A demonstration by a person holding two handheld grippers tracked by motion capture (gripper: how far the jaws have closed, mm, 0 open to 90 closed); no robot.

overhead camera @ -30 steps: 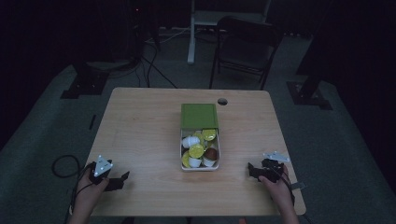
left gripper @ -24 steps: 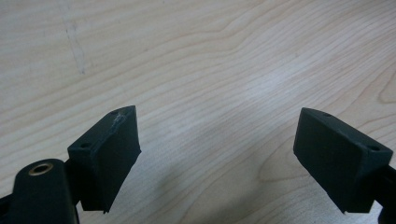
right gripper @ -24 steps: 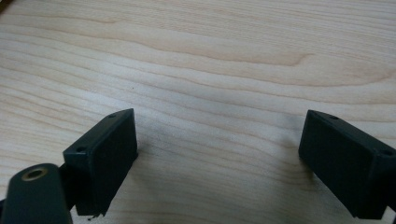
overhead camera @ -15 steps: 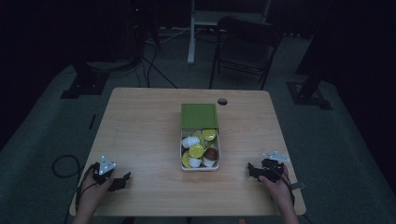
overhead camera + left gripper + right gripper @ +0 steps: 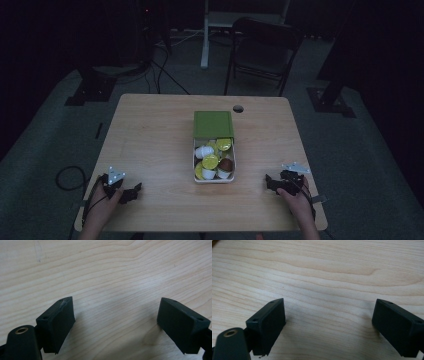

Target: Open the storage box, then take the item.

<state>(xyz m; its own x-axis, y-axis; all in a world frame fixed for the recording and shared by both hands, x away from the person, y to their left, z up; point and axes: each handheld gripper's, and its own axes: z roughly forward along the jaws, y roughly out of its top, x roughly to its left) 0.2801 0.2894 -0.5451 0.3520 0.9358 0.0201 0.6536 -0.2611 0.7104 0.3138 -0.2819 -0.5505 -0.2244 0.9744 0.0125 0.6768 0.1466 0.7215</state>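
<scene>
A white box (image 5: 196,176) with a green lid (image 5: 213,124) slid half back sits at the table's middle, holding several coffee capsules (image 5: 210,161) in yellow, white and brown. My left gripper (image 5: 136,190) rests near the front left corner, jaws wide apart over bare wood (image 5: 115,315), nothing between them. Near the front right, my right gripper (image 5: 269,182) lies on the table, pointing toward the box, also open with only wood grain between its jaws (image 5: 328,317).
The wooden table (image 5: 150,135) has a round cable hole (image 5: 238,108) at its far edge. A folding chair (image 5: 262,55) and stand legs lie beyond it on the dark floor. Cables trail off the left side (image 5: 67,175).
The left hand and its gripper have shifted a little to the right and toward the front edge. The right gripper has stayed in place.
</scene>
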